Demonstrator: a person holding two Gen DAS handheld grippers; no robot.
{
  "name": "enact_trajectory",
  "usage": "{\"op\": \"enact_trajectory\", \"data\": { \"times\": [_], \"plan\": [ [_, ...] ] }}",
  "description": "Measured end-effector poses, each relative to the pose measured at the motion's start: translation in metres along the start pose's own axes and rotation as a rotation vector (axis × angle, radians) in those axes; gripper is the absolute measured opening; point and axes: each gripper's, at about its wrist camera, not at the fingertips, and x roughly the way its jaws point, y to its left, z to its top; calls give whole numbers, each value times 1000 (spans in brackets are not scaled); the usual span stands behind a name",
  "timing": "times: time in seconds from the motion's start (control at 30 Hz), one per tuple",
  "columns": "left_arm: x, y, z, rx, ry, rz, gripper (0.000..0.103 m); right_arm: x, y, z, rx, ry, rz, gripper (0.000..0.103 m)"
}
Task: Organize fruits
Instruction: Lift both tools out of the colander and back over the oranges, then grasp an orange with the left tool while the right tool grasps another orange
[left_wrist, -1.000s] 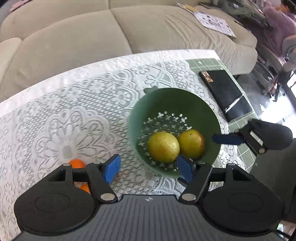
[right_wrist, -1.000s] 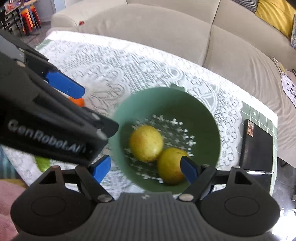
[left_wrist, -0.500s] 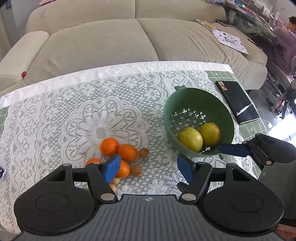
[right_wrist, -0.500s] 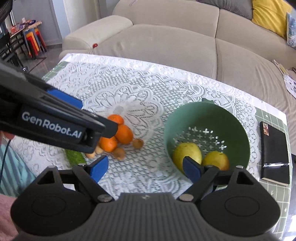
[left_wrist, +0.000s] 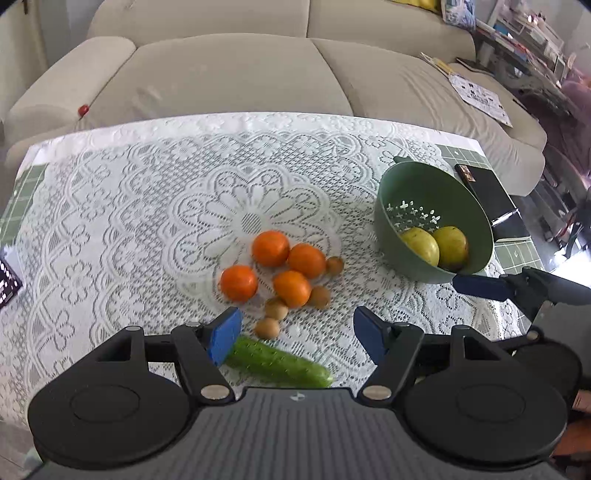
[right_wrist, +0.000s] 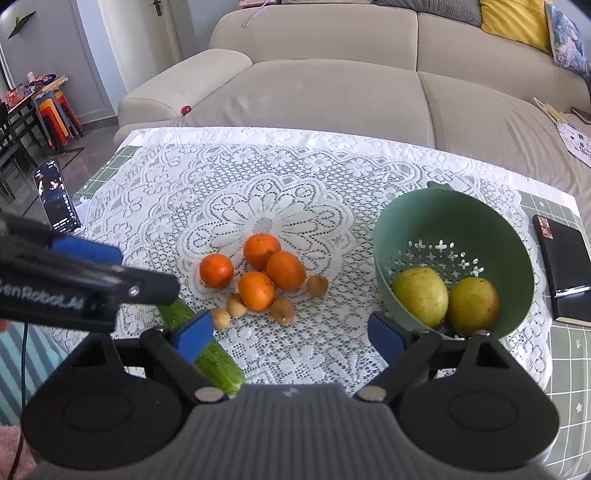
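Since the earlier frames both grippers have drawn back from above the green colander (right_wrist: 524, 258), so the loose fruit on the lace cloth, then mostly out of sight, now fills the middle of both views. Four oranges (right_wrist: 286, 269) sit bunched at the centre of the lace tablecloth (left_wrist: 122, 221), with five small brown fruits (right_wrist: 283, 309) scattered along their near and right sides, some touching the oranges. This heap lies ahead of the left gripper (left_wrist: 295, 332), just beyond its fingertips, and ahead and a little left of the right gripper (right_wrist: 291, 334); the left looks the nearer of the two. A cucumber (left_wrist: 277, 360) lies on the cloth at the near edge of the heap, its long axis running slantwise under the left gripper's fingers. The left gripper stands wide and empty; the right gripper's jaws are opening, with nothing between them. The colander stands well to the right of the heap and holds two yellow-green pears (right_wrist: 421, 295) side by side, touching, against its near wall. A black notebook (right_wrist: 565, 273) lies just beyond its right side.
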Motion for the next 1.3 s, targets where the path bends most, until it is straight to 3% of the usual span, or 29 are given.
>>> {"op": "enact_trajectory", "data": {
  "times": [0.2,0.53,0.73,1.07,1.3],
  "plan": [
    [7,27,-19,-69,-2,-12,82,13,7,-3,-8,8,-1,86],
    [29,50,-28,-137,-2,-9,80,39,17,-8,-80,32,-9,68],
    [41,56,-27,-147,-7,-10,77,57,9,-10,-56,52,35,56],
    [60,61,-24,-165,-8,-20,62,83,2,-6,-9,98,63,56],
    [75,60,-19,-166,4,-15,60,95,-3,-1,-2,96,70,51]
  ]
}}
